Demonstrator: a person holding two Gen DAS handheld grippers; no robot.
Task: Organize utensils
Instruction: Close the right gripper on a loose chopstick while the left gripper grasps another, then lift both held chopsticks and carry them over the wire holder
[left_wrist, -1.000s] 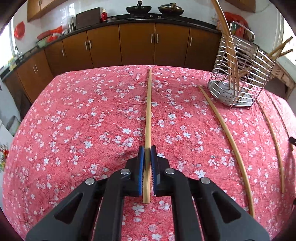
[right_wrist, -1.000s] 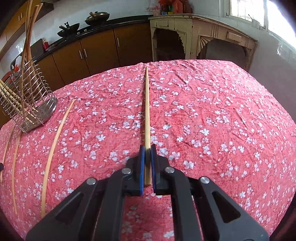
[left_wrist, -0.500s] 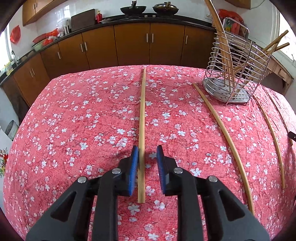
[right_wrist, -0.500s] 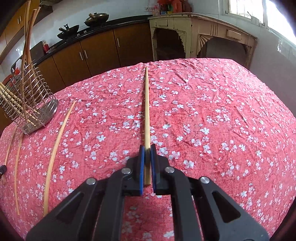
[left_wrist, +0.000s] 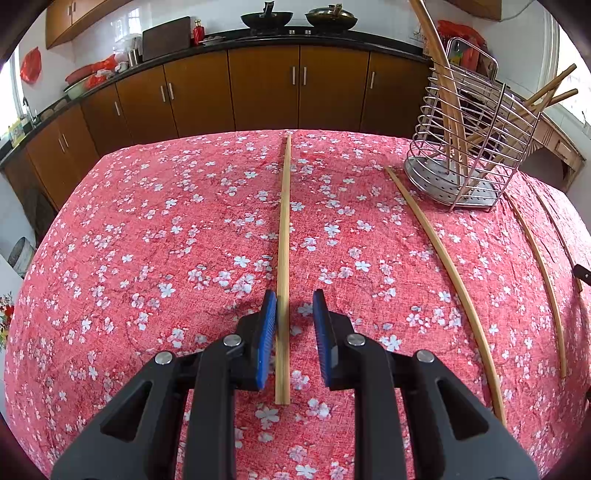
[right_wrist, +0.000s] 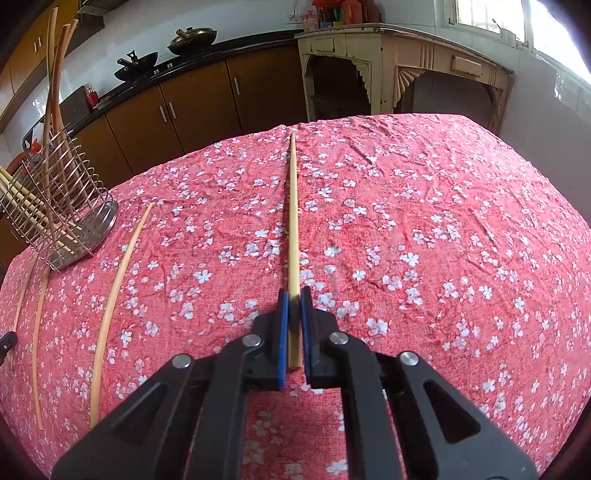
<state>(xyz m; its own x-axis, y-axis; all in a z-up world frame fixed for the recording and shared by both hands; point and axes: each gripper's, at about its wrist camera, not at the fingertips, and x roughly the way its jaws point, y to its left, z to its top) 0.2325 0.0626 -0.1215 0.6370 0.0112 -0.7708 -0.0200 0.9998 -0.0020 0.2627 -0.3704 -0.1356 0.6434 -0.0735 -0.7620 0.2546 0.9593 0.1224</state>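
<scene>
The left claw (left_wrist: 294, 317) stands apart around a chopstick (left_wrist: 283, 258) lying on the bench (left_wrist: 147, 240), its left pad just beside it, while the right claw (right_wrist: 294, 317) is clamped on another chopstick (right_wrist: 293, 221). The held stick is long and pinched near one end, so it could pivot or snag the wire holder (right_wrist: 55, 206) on insertion. Whether its far tip rests on the cloth is hard to tell, and the far-right sticks are partly cut off.

Bright window (right_wrist: 554, 22) daylight, blown-out glare, heavy fisheye edge distortion.
</scene>
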